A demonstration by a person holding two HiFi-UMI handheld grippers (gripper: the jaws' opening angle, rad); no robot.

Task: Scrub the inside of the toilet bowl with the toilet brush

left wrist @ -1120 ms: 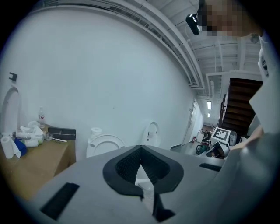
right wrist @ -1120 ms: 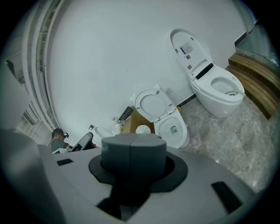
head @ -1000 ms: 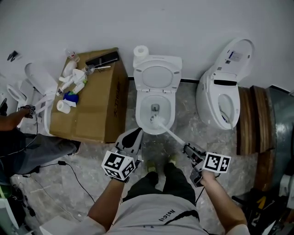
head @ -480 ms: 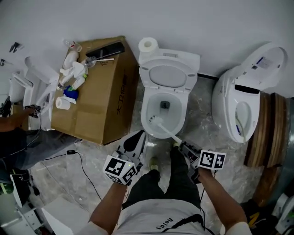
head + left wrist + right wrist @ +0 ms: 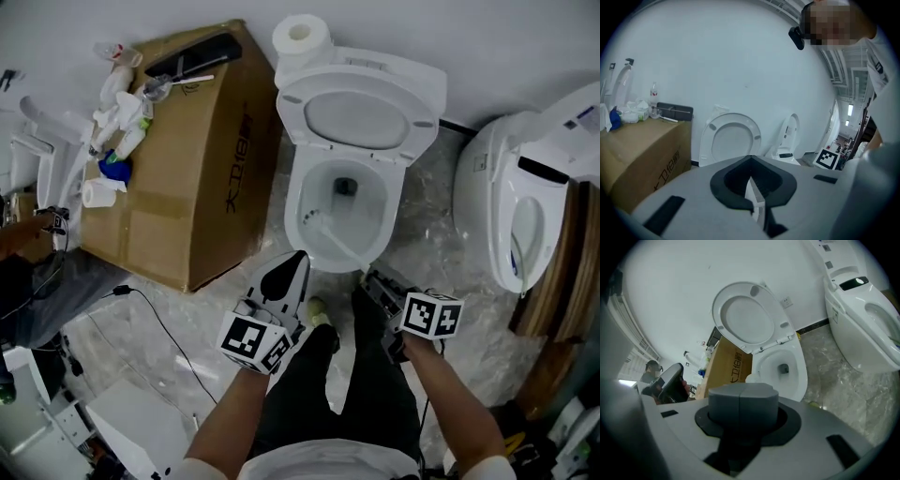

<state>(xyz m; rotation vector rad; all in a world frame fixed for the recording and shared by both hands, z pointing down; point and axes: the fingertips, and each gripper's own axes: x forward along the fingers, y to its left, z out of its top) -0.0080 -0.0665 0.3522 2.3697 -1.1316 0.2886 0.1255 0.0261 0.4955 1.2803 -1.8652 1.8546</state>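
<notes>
Toilet brush rests its white head inside the toilet bowl in the head view, its handle slanting back to the right gripper, while the left gripper hangs just short of the bowl's front rim, near a cardboard box. In the left gripper view, the left gripper is pressed together on nothing, facing the raised lid. In the right gripper view, the right gripper is clamped on the toilet brush handle, pointing at the bowl.
</notes>
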